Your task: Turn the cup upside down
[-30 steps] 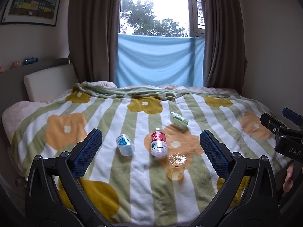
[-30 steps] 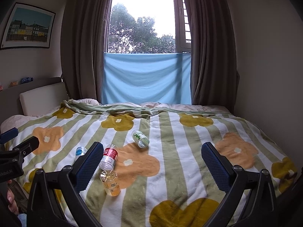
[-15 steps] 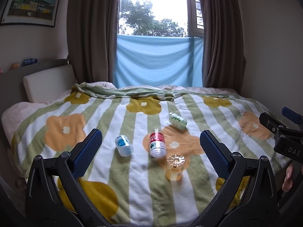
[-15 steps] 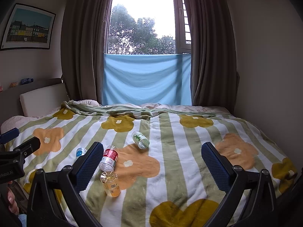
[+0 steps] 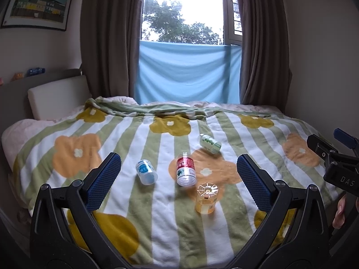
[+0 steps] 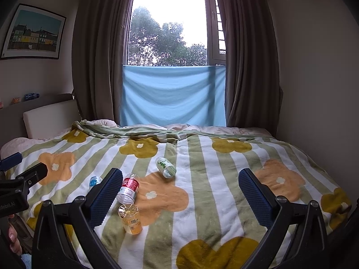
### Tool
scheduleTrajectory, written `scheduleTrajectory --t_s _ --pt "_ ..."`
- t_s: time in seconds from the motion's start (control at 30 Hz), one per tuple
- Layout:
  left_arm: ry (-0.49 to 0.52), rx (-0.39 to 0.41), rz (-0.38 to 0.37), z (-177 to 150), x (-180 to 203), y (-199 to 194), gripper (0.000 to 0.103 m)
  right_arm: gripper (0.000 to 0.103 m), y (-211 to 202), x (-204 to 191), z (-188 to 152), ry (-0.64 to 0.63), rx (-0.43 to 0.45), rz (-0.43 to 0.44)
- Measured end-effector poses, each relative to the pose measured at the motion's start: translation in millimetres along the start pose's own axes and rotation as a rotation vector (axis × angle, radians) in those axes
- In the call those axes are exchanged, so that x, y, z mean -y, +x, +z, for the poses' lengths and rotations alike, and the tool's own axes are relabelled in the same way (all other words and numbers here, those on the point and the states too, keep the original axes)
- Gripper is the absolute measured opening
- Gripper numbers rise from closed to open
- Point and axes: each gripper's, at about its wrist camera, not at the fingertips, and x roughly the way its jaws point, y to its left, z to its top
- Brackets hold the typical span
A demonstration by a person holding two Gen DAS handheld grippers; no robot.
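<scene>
Several clear plastic cups are on the flowered bedspread. An amber cup point(image 5: 206, 198) point(image 6: 130, 218) stands with its base up. A red-labelled cup point(image 5: 185, 172) point(image 6: 128, 188), a blue-labelled cup point(image 5: 146, 171) point(image 6: 94, 181) and a green-labelled cup point(image 5: 209, 143) point(image 6: 165, 167) lie on their sides. My left gripper point(image 5: 178, 180) is open and empty, above the near edge of the bed, well short of the cups. My right gripper point(image 6: 180, 192) is open and empty, to the right of the cups.
The bed point(image 5: 67, 148) fills the room, with a headboard cushion point(image 5: 57, 95) at the left. A wall is close on the right point(image 6: 314, 89). A window with dark curtains and a blue cloth point(image 5: 186, 71) is behind the bed. The right gripper's body point(image 5: 336, 163) shows at the right edge.
Both views have shifted very slightly; the cups lie as before and both grippers stay open.
</scene>
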Motion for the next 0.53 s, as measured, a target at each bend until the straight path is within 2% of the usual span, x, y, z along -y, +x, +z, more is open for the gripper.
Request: scheduleTrajectory --t_s 0.13,0.3,0.43,0.53 --pt "-0.014 0.001 -0.010 -0.9 0.2 -1.6 0.103 0.103 0.1 0.0 0.8 0.000 0.000 0.002" --pt "-0.009 0.029 0.019 -0.8 3.9 -6.8 0.103 0.103 1.0 0.3 1.0 -0.002 0.001 0.000" --pt "-0.045 0.043 -0.025 0.3 1.1 -9.4 0.103 0.103 -0.2 -0.9 0.0 -0.001 -0.001 -0.001" --pt "-0.049 0.054 -0.014 0.2 1.2 -11.1 0.103 0.103 -0.5 -0.5 1.0 -0.002 -0.001 -0.002"
